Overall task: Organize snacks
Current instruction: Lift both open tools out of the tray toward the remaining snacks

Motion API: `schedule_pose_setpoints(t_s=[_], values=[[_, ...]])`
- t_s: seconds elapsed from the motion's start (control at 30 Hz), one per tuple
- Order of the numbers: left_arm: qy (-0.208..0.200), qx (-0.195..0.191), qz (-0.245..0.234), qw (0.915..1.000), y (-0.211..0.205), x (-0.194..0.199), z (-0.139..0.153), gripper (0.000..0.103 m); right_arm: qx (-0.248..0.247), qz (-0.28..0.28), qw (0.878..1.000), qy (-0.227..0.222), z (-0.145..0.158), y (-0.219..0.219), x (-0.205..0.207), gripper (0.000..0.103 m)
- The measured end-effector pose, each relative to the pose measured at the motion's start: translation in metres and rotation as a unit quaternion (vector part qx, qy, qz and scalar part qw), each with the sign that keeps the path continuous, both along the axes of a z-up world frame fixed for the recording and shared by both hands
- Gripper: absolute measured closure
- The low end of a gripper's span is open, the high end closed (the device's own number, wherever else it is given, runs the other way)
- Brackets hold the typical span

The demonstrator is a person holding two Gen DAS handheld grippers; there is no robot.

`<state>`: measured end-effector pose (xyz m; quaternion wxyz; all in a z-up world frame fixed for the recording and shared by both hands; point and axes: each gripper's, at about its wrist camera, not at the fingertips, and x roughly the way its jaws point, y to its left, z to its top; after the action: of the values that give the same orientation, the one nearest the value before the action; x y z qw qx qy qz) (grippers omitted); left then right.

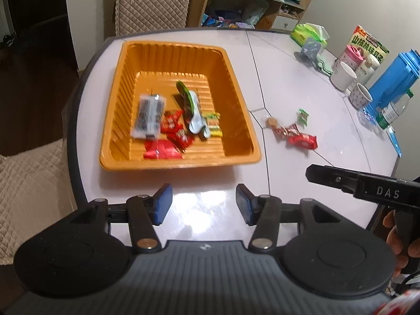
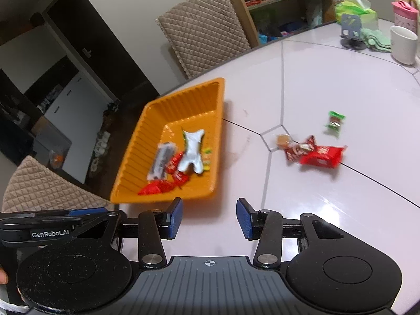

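An orange tray (image 1: 236, 84) (image 2: 155, 120) sits on the white table and holds several snack packets: a black and white one (image 1: 149, 115), red ones (image 1: 174, 131) (image 2: 157, 187), a green and white one (image 1: 193, 107) (image 2: 191, 152) and a yellow one (image 1: 213, 123). On the table right of the tray lie a red packet (image 1: 302, 140) (image 2: 321, 155), a dark red one (image 1: 284, 131) (image 2: 302, 148), a round brown snack (image 1: 271, 122) (image 2: 283, 139) and a small green packet (image 1: 303, 116) (image 2: 334, 123). My left gripper (image 1: 204, 204) is open and empty, in front of the tray. My right gripper (image 2: 209, 219) is open and empty, over the table near the tray's front corner.
Mugs (image 1: 344, 74), a pink bottle (image 1: 351, 55), a blue jug (image 1: 393, 78), a water bottle (image 1: 393, 110), a cereal box (image 1: 370, 43) and a tissue pack (image 1: 309, 34) stand at the table's right. Quilted chairs (image 2: 202, 31) and a shelf (image 1: 244, 2) stand behind the table.
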<state>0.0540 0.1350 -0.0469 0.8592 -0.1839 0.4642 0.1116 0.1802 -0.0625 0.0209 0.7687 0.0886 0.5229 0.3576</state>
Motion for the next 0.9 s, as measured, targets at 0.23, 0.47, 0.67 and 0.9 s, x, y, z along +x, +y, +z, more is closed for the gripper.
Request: schedule_pose_setpoints(t_s=[0.23,0.47,0.67,0.9], values=[[0.008,-0.005,-0.012,0.9999,-0.025,0.006,-0.007,0.051,-0.016,-0.019,1.0,0.004,-0.007,-0.038,-0.003,0.057],[-0.003,-0.008,-0.042,0.9991,-0.056,0.023,-0.007,0.051,-0.026,-0.036,0.999,0.01,-0.014,-0.07,0.003,0.057],[-0.008,-0.009,-0.058,0.9983,-0.076,0.039,-0.01,0.051,-0.035,-0.038,0.999,0.006,-0.019,-0.09,0.014,0.057],[-0.021,-0.004,-0.067,0.9975,-0.095,0.061,-0.009,0.051,-0.037,-0.032,0.999,-0.004,-0.023,-0.107,0.031,0.058]])
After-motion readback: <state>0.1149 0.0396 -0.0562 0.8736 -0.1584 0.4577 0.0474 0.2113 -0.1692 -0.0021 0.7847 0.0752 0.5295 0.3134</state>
